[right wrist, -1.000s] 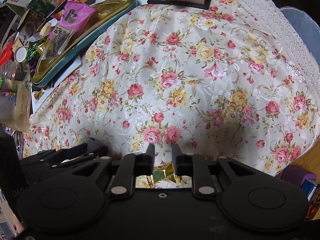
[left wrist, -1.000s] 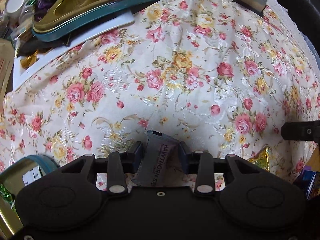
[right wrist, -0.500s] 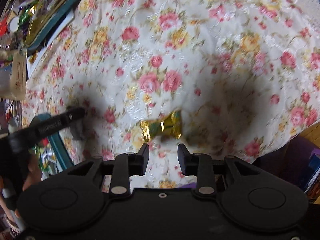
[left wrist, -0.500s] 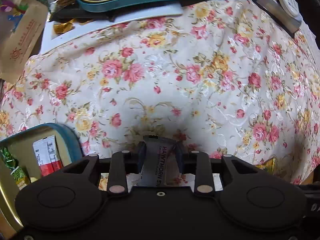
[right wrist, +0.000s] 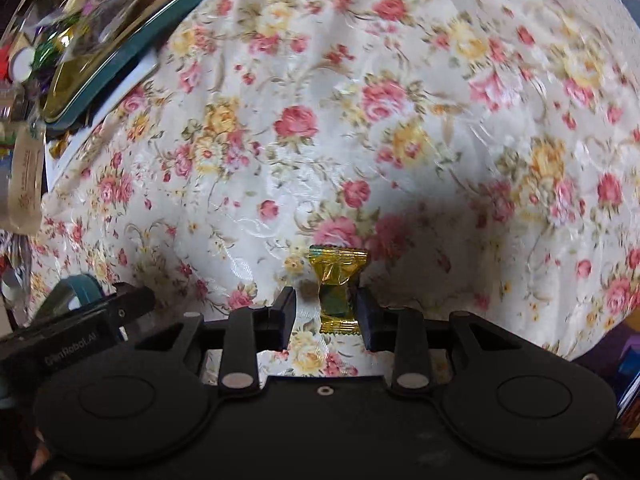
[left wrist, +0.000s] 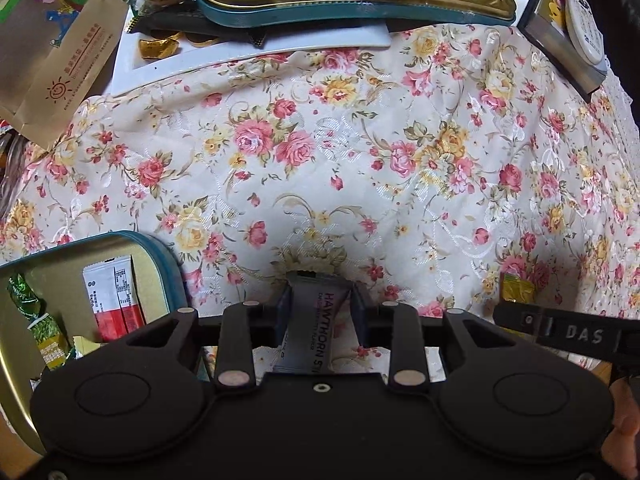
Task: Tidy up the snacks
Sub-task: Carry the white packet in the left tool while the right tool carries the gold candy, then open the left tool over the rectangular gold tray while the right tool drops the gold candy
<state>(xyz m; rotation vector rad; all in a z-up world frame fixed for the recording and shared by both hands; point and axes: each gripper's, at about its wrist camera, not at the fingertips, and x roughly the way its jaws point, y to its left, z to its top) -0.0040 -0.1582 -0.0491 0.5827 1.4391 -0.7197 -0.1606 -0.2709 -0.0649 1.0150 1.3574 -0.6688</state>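
The gold-wrapped candy (right wrist: pixel 338 286) lies on the floral cloth (right wrist: pixel 360 140) between the right gripper (right wrist: pixel 326 312)'s parted jaws, nearer the right one, so centre before closing, while the left gripper (left wrist: pixel 320 304) pinches a grey Hawthorn packet (left wrist: pixel 314 320) beside the teal tin (left wrist: pixel 160 256) holding sachets and green-wrapped sweets.
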